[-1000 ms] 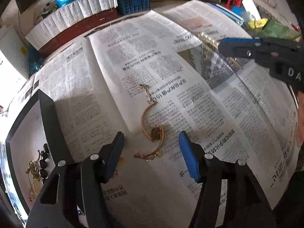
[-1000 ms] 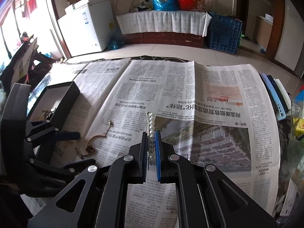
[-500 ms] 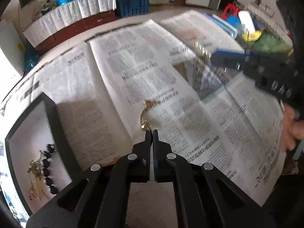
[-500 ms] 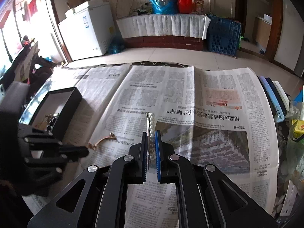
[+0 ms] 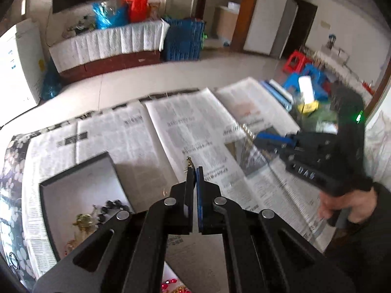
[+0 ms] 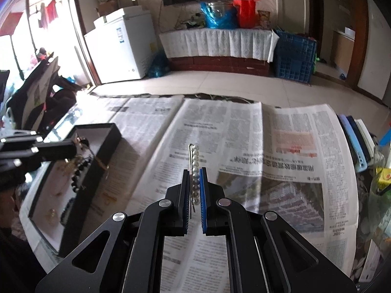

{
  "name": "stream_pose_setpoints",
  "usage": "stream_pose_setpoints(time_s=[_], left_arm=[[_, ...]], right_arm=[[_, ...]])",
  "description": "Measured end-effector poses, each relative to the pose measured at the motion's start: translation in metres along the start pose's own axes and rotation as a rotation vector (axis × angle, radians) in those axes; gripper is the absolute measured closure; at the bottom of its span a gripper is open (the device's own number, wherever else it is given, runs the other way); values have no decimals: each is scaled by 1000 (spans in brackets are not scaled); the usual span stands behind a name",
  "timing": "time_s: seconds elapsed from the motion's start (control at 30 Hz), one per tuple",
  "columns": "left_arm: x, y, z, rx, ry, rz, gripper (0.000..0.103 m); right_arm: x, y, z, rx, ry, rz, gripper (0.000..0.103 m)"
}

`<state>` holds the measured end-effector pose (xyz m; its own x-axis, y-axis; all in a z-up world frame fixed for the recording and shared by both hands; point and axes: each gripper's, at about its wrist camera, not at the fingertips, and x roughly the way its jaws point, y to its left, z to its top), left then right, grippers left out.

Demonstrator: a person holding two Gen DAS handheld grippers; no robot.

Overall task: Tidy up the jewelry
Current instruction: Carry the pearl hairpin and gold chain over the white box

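Pearl hairpin (image 6: 194, 168) pinched lengthwise, pointing forward, right hand-held gripper (image 6: 194, 171)

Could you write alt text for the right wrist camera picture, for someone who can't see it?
The right gripper has its jaws closed on a pearl hair clip above a newspaper-covered table. At left, the left gripper reaches over an open black jewelry box.

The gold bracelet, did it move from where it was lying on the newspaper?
Yes. The left gripper carried the gold bracelet off the newspaper over the black box.
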<state>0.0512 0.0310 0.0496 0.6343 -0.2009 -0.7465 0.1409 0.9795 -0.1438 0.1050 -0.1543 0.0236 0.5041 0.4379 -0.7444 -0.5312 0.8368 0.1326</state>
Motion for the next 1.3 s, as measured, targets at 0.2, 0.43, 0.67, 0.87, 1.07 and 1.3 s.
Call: stream_pose_setpoints(time_s=[0.2, 0.43, 0.67, 0.87, 1.07, 1.3], left_arm=[[-44, 19, 7, -27, -85, 2, 101], [-64, 44, -2, -54, -98, 39, 101], [-71, 68, -17, -73, -87, 106, 101], [-74, 90, -29, -87, -73, 162, 101], [-72, 107, -37, -104, -55, 188, 101], [-53, 125, -47, -135, -5, 205, 101]], right_arm=[[-8, 31, 13, -46, -38, 40, 95], [-10, 75, 24, -109, -65, 90, 95], [-3, 114, 29, -162, -64, 133, 95], [5, 146, 31, -196, -56, 173, 95], [14, 172, 29, -225, -39, 202, 95], [41, 196, 24, -238, 21, 234, 95]])
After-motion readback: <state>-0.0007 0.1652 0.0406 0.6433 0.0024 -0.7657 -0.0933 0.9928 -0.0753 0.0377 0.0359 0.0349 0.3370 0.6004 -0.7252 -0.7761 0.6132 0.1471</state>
